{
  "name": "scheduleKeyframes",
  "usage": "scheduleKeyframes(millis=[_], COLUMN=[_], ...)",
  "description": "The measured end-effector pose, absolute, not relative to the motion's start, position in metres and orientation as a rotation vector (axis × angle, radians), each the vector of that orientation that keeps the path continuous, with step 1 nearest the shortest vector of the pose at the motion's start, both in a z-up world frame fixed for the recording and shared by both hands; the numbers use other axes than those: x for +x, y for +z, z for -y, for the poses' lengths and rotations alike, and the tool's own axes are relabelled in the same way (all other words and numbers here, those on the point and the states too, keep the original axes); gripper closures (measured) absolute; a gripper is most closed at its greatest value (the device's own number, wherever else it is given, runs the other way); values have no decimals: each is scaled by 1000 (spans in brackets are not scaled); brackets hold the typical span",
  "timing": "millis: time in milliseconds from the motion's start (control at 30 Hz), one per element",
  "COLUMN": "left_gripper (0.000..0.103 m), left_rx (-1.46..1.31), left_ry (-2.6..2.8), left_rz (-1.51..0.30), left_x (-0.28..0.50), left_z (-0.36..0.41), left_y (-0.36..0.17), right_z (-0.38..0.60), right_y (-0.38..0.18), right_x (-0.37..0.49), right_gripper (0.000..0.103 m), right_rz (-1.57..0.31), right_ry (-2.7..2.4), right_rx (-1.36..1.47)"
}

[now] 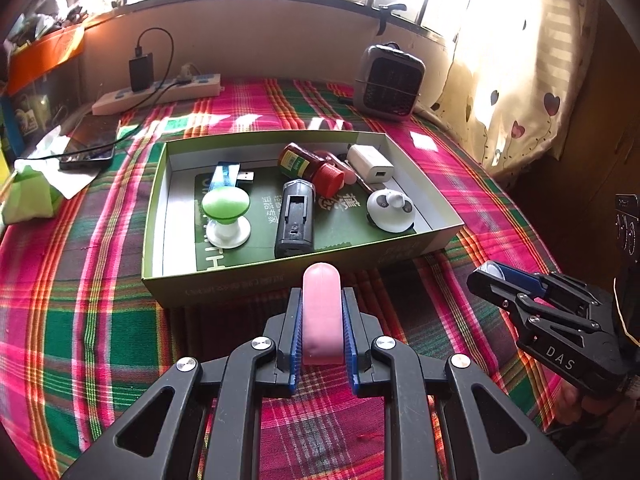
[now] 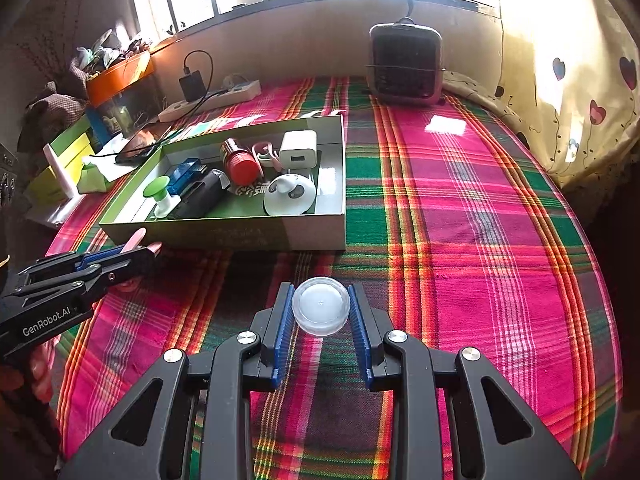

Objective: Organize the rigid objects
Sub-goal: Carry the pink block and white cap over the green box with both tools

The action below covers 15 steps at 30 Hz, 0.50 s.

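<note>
Shallow green box (image 1: 224, 286) sits on the plaid-covered table (image 1: 80, 320), toward its far-left part, long side facing me.

Contents, left to right as I see them from the left wrist: green-capped white knob (image 1: 225, 213) standing upright; blue USB stick (image 1: 230, 175) behind it; black battery holder (image 1: 295, 218), long axis running near-to-far; red-capped bottle (image 1: 310, 167) lying on its side, cap toward the near-right; white charger cube (image 1: 370, 163) at the far-right corner of the box; white panda-faced round item (image 1: 390, 210) at the near-right corner.

My left claw (image 1: 322, 322) is clamped on a pink oblong piece (image 1: 322, 312). Its long axis runs along the fingers, rounded end pointing toward the box's near wall, just short of it, above the cloth.

My right claw (image 2: 321, 314) is clamped on a clear round lid (image 2: 321, 306), flat face up toward the camera, over the table's near-middle, to the right of the left claw and apart from the box.

Small grey heater (image 2: 406, 66) stands at the table's far edge.
</note>
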State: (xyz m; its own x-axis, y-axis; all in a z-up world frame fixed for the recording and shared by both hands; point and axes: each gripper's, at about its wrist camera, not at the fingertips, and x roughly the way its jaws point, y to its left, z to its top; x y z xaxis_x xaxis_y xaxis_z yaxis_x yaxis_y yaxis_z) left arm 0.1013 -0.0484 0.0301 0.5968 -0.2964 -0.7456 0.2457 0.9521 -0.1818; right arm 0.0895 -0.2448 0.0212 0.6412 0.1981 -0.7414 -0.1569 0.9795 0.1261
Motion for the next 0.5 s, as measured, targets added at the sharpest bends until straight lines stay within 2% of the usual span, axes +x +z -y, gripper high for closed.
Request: scheduleKeyframes(millis=[500], left_gripper=[86], left_rx=[-94], left_ry=[-257], left_rz=[-844], left_x=[114], left_z=[19], left_y=[48], right_z=[222], right_y=[49], right_x=[104], right_gripper=[74], right_rz=[-791], right_ry=[267], right_rx=[22])
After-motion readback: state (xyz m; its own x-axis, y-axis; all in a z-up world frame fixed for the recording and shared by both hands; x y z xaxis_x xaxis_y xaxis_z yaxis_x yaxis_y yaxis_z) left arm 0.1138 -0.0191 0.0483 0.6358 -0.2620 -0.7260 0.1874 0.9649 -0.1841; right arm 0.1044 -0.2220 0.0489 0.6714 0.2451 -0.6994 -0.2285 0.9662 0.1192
